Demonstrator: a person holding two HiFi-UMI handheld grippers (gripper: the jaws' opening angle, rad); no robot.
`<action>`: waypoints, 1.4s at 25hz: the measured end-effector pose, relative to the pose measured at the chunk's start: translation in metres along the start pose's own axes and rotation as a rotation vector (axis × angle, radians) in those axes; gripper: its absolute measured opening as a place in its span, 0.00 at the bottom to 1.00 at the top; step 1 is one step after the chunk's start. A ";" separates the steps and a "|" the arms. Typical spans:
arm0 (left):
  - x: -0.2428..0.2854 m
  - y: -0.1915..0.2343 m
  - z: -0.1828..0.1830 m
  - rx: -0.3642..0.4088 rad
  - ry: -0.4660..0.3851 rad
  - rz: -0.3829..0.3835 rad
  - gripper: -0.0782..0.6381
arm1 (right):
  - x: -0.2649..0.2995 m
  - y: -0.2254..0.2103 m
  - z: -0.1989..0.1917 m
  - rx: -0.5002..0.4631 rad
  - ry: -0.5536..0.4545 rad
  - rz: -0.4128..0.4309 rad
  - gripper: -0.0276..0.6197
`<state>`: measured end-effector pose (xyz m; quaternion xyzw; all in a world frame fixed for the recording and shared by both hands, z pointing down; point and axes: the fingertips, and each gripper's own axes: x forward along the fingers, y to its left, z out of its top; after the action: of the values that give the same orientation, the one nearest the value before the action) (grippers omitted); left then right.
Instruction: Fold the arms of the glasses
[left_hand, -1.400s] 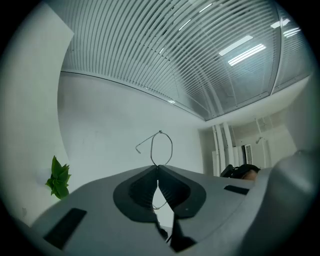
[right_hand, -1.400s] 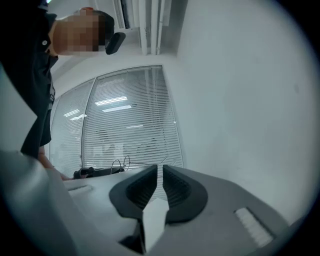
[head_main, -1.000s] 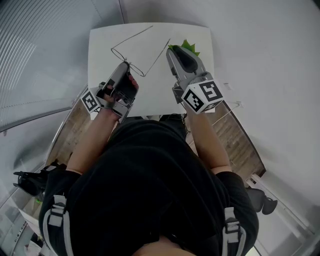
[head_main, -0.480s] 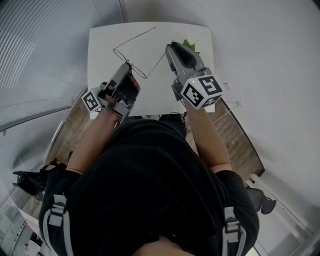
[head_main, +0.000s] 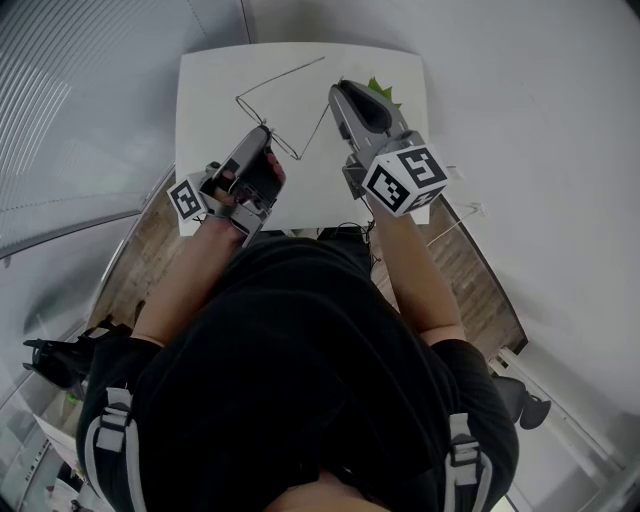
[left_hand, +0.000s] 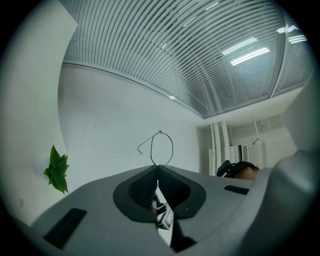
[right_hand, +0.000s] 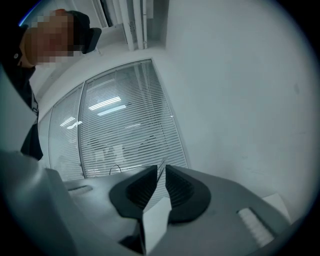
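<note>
Only overhead, glasses (head_main: 280, 78) entire

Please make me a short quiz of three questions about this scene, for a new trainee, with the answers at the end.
1. True or false: the jaws of the left gripper stand wide open with nothing between them.
2. What green thing shows just beyond the right gripper in the head view? A) a plant B) a cup C) a cloth
3. Fill in: both grippers hold the thin wire ___ over the white table.
Key: 1 false, they are shut on the frame. 2 A. 3 glasses.
</note>
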<state>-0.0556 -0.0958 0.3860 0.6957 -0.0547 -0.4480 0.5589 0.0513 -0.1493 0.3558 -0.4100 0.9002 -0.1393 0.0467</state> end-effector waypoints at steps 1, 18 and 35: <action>0.001 0.000 -0.002 -0.002 0.002 -0.001 0.13 | 0.000 0.001 0.001 -0.002 0.000 0.005 0.11; 0.003 0.002 -0.009 -0.040 0.049 -0.007 0.13 | 0.021 0.022 0.000 -0.024 0.026 0.085 0.09; 0.004 0.004 -0.010 -0.061 0.067 -0.012 0.13 | 0.036 0.039 -0.003 -0.010 0.043 0.162 0.08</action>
<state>-0.0450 -0.0921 0.3869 0.6931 -0.0182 -0.4294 0.5787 -0.0015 -0.1512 0.3489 -0.3331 0.9318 -0.1394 0.0366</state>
